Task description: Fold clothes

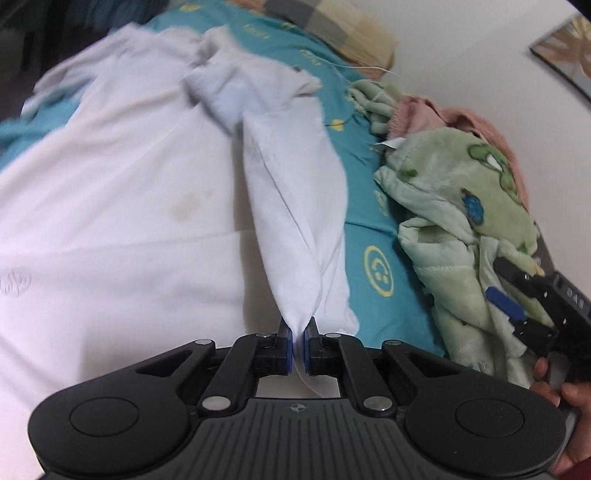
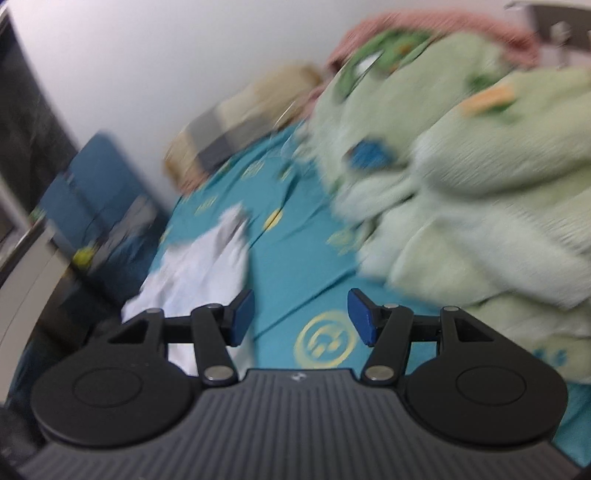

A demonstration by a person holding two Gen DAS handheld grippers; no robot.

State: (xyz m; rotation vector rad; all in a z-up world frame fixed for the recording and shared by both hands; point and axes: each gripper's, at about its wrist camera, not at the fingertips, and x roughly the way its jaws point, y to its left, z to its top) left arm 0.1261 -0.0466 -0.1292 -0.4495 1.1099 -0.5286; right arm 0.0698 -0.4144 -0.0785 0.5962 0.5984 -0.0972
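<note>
A white shirt [image 1: 122,206] lies spread on the teal bedsheet [image 1: 373,240]. My left gripper [image 1: 298,345] is shut on a pinched edge of the white shirt, and a fold of it [image 1: 295,206] is drawn taut up to the jaws. My right gripper [image 2: 301,317] is open and empty above the teal sheet [image 2: 295,258], with the white shirt [image 2: 199,269] at its left. The right gripper also shows in the left wrist view [image 1: 517,306], at the right beside the green garment.
A crumpled green fleece garment [image 1: 461,221] lies on the right of the bed, large in the right wrist view [image 2: 480,192]. A pink cloth [image 1: 443,114] lies behind it. A checked pillow [image 1: 332,22] sits at the bed's head. A white wall [image 2: 147,55] is behind.
</note>
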